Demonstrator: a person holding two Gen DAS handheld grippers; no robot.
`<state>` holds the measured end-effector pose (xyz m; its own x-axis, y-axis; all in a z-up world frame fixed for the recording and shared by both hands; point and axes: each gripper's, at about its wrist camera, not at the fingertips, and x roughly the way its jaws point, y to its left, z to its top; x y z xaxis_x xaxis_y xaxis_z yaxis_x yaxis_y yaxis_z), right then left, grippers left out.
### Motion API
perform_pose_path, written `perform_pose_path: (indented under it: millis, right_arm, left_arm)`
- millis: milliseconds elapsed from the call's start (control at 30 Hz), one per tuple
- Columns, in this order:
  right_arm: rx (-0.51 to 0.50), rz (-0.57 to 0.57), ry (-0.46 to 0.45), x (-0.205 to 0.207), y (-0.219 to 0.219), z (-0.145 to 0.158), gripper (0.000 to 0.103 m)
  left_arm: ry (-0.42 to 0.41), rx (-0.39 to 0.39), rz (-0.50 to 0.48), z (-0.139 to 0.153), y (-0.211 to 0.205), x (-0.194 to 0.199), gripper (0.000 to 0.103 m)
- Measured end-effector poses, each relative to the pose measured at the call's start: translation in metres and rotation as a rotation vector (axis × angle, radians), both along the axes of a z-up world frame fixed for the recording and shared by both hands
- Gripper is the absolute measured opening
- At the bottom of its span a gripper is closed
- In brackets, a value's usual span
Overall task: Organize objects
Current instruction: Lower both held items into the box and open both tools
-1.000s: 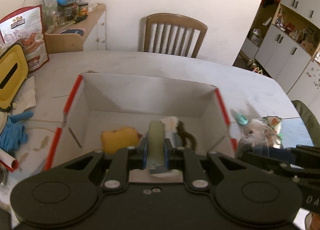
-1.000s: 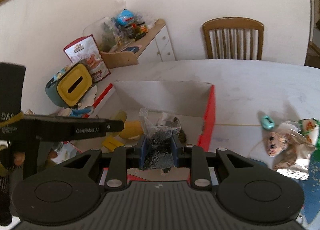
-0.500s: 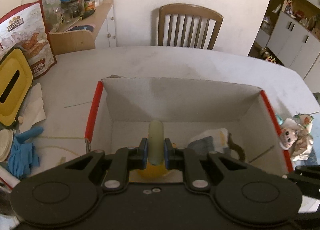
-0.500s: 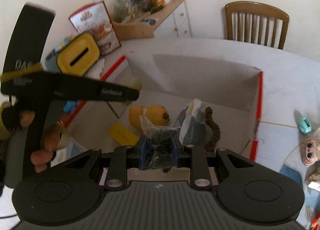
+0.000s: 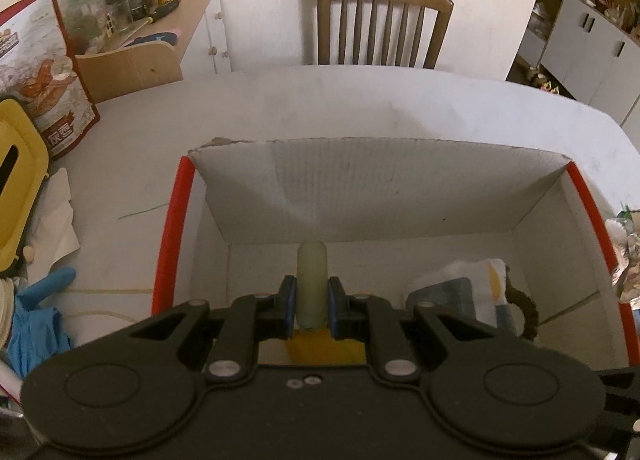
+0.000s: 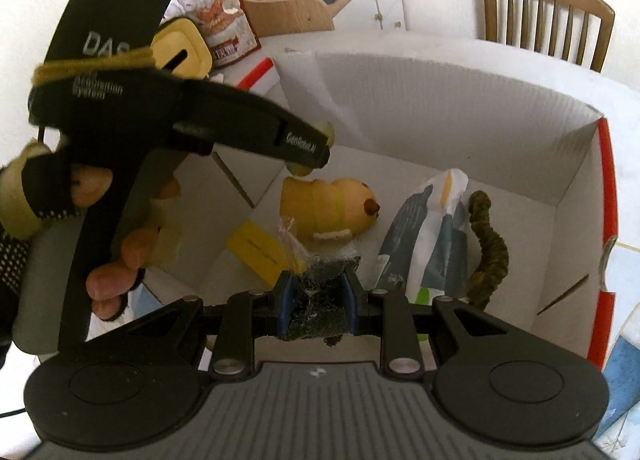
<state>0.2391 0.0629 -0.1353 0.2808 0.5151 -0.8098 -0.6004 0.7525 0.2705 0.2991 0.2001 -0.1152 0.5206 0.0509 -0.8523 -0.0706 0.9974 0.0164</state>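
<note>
Left wrist view: the left gripper (image 5: pixel 311 300) hangs above the open cardboard box (image 5: pixel 384 196), its jaws clamped on a pale, rounded tape roll (image 5: pixel 311 284) held on edge.
Right wrist view: the right gripper (image 6: pixel 316 300) is narrowed onto a dark wad in clear plastic wrap (image 6: pixel 316 292), also above the box; the left gripper crosses the upper left, held by a hand (image 6: pixel 100 220).
Step in hand: both held items look ready to be dropped into the box.
Next move: probably lower each item a little and open the jaws, picking a bare patch of floor so nothing lands on the toy.
Box contents, left to right: a flat yellow piece (image 6: pixel 258 254), a yellow plush toy (image 6: pixel 332 208), a blue-and-white bag (image 6: pixel 432 244), a dark twisted cord (image 6: pixel 490 244).
Outside the box: on the tabletop (image 5: pixel 360 108) to the left lie a yellow container (image 5: pixel 16 180) and a blue glove (image 5: pixel 36 312).
</note>
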Motion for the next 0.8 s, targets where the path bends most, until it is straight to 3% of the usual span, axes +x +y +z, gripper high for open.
perform_pose_path:
  millis: [333, 633, 767, 800]
  right_arm:
    - [-0.017, -0.024, 0.034, 0.004, -0.002, -0.009, 0.025]
    - [-0.009, -0.032, 0.054, 0.008, 0.002, -0.010, 0.026]
    - [0.006, -0.022, 0.047, 0.007, 0.002, -0.007, 0.034]
    - [0.012, -0.018, 0.042, 0.006, 0.002, -0.005, 0.042]
  left_arm:
    - [0.079, 0.001, 0.000, -0.016, 0.002, 0.013, 0.014]
    - [0.135, -0.015, 0.013, -0.022, 0.005, 0.017, 0.024]
    - [0.125, -0.015, 0.018, -0.018, 0.004, 0.014, 0.027]
    - [0.121, -0.019, 0.021, -0.018, 0.004, 0.013, 0.028]
